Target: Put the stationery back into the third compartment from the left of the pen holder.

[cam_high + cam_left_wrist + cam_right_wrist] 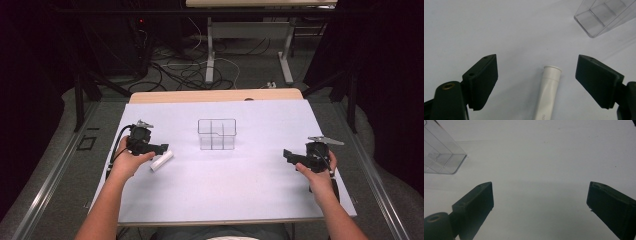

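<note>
Grippers sit at opposite sides of the pale table [220,200] in the high view. The left gripper [162,148] lies at middle left of the frame, its tips just beside a white tube [161,161] that lies flat on the surface, slanting toward the lower left. The right gripper [289,156] is at middle right, well apart from everything else. A clear divided box [216,134] stands upright near the centre, between the two grippers and a little higher in the frame.

Seen from the left gripper view, the left gripper [536,80] has its jaws spread wide. The white tube [548,92] lies between them at bottom centre, flanged end pointing up the frame, touching neither pad. The clear divided box [604,17] shows in the upper right corner.

From the right gripper view, the right gripper [540,205] also has its jaws spread wide, with bare table [541,165] between them. The clear divided box [441,157] sits at the upper left edge.
</note>
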Available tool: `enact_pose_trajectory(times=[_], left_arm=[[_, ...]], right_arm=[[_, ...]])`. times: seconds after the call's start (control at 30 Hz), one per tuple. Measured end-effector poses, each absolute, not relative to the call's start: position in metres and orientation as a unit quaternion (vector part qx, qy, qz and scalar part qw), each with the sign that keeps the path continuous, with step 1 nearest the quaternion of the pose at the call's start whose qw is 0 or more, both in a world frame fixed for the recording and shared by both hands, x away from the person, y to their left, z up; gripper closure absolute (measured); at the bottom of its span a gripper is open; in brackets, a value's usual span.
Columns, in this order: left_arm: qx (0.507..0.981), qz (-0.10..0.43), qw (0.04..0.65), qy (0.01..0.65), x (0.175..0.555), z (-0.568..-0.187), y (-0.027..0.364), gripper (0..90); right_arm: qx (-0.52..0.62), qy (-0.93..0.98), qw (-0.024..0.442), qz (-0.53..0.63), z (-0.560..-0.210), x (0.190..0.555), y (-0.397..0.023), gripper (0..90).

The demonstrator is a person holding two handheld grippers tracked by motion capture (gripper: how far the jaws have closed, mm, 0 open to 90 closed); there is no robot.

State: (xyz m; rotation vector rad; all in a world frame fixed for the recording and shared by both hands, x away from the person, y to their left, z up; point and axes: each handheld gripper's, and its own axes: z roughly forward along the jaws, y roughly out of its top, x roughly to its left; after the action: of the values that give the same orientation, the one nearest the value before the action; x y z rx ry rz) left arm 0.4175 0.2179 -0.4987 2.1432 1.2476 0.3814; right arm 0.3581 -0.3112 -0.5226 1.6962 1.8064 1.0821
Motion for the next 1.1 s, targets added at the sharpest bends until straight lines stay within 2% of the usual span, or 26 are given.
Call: enact_pose_trajectory(times=[0.13,0.47,0.8,1.1], left_arm=[[0.827,0.15,0.296,0.455,0.417,-0.501,0.215,25.3],[0.855,0.157,0.253,0.426,0.418,-0.505,0.21,30.2],[0.868,0.136,0.228,0.419,0.415,-0.509,0.213,34.7],[0.883,0.114,0.201,0.408,0.406,-0.519,0.217,46.4]], right_arm=[[0.612,0.653,0.217,0.39,-0.523,0.358,-0.311,6.6],[0.611,0.655,0.217,0.389,-0.524,0.359,-0.31,6.6],[0.61,0.655,0.217,0.389,-0.523,0.358,-0.311,6.5],[0.611,0.655,0.217,0.388,-0.524,0.358,-0.311,6.6]])
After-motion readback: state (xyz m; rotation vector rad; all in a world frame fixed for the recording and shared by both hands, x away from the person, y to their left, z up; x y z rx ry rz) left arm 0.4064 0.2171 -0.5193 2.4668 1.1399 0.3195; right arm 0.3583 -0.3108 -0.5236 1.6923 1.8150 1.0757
